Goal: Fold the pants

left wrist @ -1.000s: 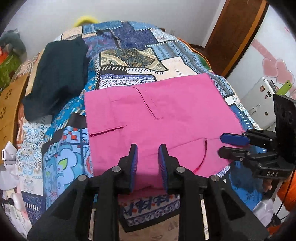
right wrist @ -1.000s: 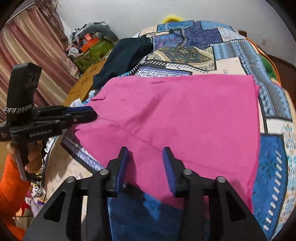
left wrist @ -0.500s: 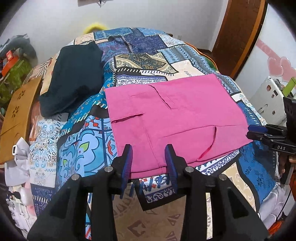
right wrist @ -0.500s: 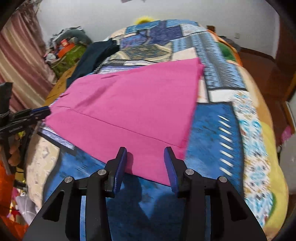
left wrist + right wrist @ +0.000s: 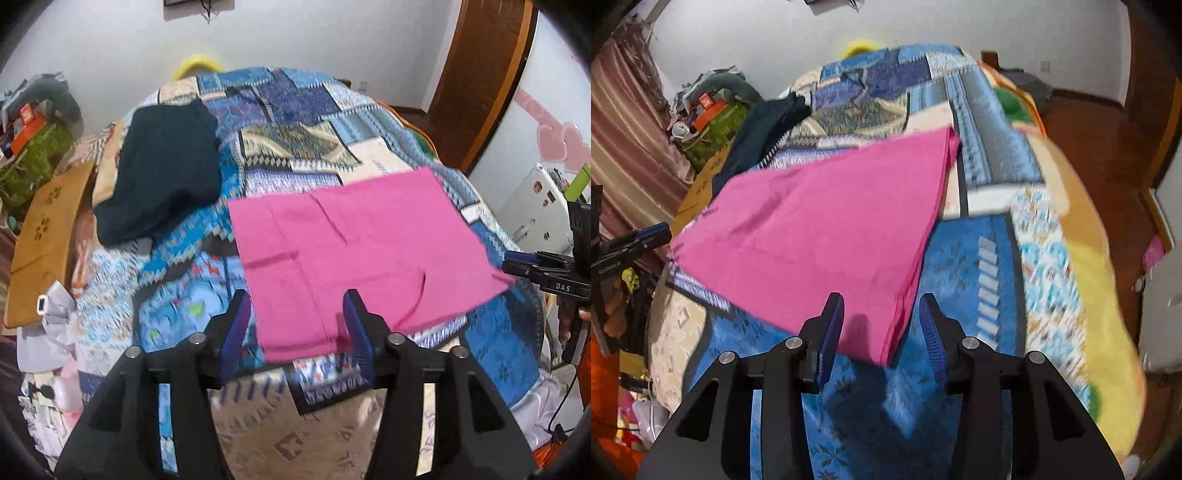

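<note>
The pink pants (image 5: 362,251) lie folded flat into a rectangle on the patchwork bedspread (image 5: 295,140). My left gripper (image 5: 295,328) is open and empty, held just above the near left corner of the pants. My right gripper (image 5: 881,328) is open and empty, with the near right corner of the pants (image 5: 827,229) between and beyond its fingers. The right gripper also shows in the left wrist view (image 5: 517,262) at the right edge of the pants. The left gripper shows in the right wrist view (image 5: 653,236) at the far left.
A dark folded garment (image 5: 162,173) lies on the bed's far left. A wooden board (image 5: 44,240) and clutter stand left of the bed. A white appliance (image 5: 532,214) and a wooden door (image 5: 480,81) are to the right. The bed edge (image 5: 332,424) drops off in front.
Both grippers have pulled back from the pants toward the bed's near edge and opened wider. The pants stay flat where they were let go.
</note>
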### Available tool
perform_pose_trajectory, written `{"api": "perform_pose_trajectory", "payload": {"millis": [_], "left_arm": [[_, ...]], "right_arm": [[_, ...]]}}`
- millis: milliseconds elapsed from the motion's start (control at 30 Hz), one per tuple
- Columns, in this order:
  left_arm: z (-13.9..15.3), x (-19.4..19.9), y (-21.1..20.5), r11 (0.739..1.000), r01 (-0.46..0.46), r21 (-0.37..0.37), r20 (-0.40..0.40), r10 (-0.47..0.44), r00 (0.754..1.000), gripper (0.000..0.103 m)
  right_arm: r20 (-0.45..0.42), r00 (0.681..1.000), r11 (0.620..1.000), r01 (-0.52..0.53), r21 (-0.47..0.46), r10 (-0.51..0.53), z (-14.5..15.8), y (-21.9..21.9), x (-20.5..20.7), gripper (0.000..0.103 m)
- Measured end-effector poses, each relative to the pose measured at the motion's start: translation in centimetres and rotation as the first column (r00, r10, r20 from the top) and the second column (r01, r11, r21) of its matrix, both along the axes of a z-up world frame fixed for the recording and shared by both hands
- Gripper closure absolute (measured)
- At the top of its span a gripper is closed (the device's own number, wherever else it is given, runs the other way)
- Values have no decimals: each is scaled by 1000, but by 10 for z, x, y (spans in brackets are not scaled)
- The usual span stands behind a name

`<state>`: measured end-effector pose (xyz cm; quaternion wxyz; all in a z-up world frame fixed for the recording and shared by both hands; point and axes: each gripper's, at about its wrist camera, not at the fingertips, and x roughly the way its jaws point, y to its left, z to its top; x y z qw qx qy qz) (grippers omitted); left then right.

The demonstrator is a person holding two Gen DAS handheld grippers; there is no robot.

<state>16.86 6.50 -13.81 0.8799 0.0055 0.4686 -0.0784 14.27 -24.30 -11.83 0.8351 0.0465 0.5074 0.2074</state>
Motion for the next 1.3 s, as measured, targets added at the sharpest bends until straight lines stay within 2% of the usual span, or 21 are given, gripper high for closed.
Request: {"api": "perform_pose_trajectory", "payload": {"millis": [233, 467, 533, 667, 800, 1000, 1067, 1100, 1167, 1200, 1300], "left_arm": [[14, 51, 14, 999, -48, 10, 16, 48, 999, 41], [-8, 110, 39, 985, -131, -113, -115, 118, 986, 41], [-16, 123, 42, 984, -143, -110, -137, 128, 982, 41], [-37, 145, 49, 982, -159, -104, -193, 137, 972, 41], [-64, 164, 57, 974, -198, -111, -290, 158, 944, 41], [-87, 173, 63, 960, -223, -172, -359, 150, 921, 41], [-88, 173, 63, 959, -226, -174, -358, 152, 921, 46], [-87, 172, 62, 962, -226, -156, -348, 160, 924, 55], [-85, 170, 58, 970, -220, -100, -325, 177, 929, 67], [-83, 167, 56, 975, -210, -70, -310, 179, 934, 71], [-77, 160, 52, 982, -189, -26, -272, 175, 946, 74]], "right_arm": [[85, 996, 1000, 5, 3, -5, 25, 3, 37, 61], [130, 991, 1000, 20, -19, -17, 25, 2, 87, 59], [132, 991, 999, 20, -42, -14, 21, 1, 101, 59], [87, 996, 998, -3, -67, 8, 1, 2, 136, 59], [26, 1000, 998, -7, -60, 9, -20, -1, 165, 59], [-50, 999, 1000, 0, -8, 0, -41, -1, 198, 59], [-52, 999, 1000, -7, -3, 7, -46, 2, 204, 60], [-50, 999, 1000, -13, -6, 13, -48, 3, 205, 61], [-42, 998, 999, -39, -30, 37, -51, 9, 206, 76], [-37, 998, 997, -51, -50, 49, -53, 11, 205, 78], [-9, 996, 989, -92, -116, 91, -56, 21, 199, 85]]}}
